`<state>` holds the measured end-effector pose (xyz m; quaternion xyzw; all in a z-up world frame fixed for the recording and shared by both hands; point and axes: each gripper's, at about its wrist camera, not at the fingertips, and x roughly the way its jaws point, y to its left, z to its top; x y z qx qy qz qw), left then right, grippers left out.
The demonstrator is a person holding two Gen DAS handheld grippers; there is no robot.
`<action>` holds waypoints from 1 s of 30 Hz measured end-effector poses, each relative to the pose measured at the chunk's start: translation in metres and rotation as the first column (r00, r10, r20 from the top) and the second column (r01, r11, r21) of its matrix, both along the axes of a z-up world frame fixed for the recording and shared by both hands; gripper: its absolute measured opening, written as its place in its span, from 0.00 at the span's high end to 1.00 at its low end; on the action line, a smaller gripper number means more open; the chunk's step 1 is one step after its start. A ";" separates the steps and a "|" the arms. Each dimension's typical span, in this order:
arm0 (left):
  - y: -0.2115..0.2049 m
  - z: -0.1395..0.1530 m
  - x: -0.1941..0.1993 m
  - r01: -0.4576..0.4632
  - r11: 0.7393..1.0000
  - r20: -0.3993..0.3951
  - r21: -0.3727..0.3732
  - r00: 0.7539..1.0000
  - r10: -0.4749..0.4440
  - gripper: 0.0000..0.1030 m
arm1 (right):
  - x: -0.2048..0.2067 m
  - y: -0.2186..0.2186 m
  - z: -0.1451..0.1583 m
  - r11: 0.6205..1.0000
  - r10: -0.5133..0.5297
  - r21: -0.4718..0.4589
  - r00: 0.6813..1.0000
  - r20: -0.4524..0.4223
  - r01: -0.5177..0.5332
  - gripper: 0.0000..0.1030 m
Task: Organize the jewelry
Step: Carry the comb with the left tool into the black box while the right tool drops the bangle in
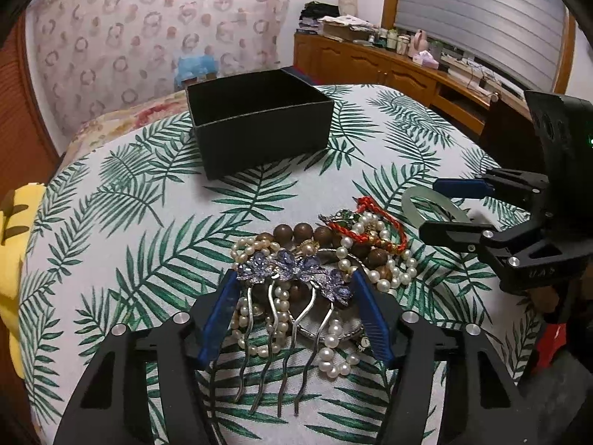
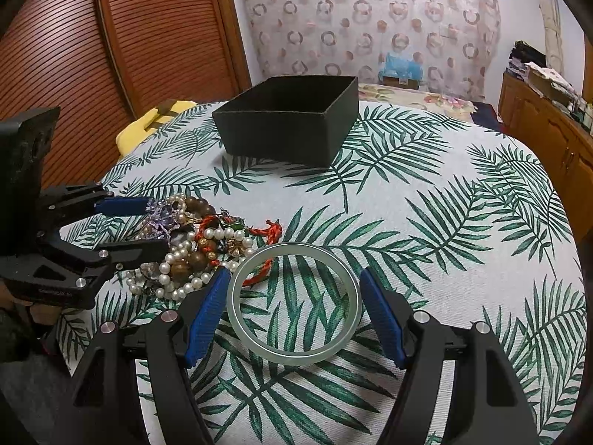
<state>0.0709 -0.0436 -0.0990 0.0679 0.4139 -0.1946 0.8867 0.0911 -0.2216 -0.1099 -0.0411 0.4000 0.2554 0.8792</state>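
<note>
Two grippers point down at a table with a leaf-print cloth (image 2: 426, 244). The left gripper (image 1: 294, 285) has its blue fingers (image 1: 218, 319) on either side of a silver hair comb (image 1: 292, 278) with purple flower stones. Its fingers sit right at the two ends of the comb, but I cannot tell if they press on it. The comb lies on top of a jewelry pile (image 1: 344, 256) of white pearls, brown wooden beads and a red cord, in the middle of the cloth toward the near edge.

The right gripper (image 2: 292, 304) is spread wide around a pale green bangle (image 2: 292, 304) that lies flat on the cloth. Its blue fingers (image 2: 204, 315) stand just beside the ring on both sides, and a small gap shows on the right. The bangle sits just beside the pile, and one end of the red cord reaches inside the ring.

A black open box (image 2: 289, 122) stands near the far edge of the table, well apart from the jewelry.
</note>
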 end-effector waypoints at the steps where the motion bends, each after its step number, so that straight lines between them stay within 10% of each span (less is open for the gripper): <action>1: 0.000 0.000 -0.001 0.001 1.000 0.004 0.002 1.000 -0.001 0.43 | 0.000 0.000 0.000 1.000 0.000 0.000 1.000 0.000 0.000 0.28; 30: 0.044 0.064 0.024 -0.106 0.983 0.183 -0.149 0.974 0.132 0.43 | 0.053 0.031 0.056 0.999 0.039 -0.014 0.990 0.139 -0.037 0.28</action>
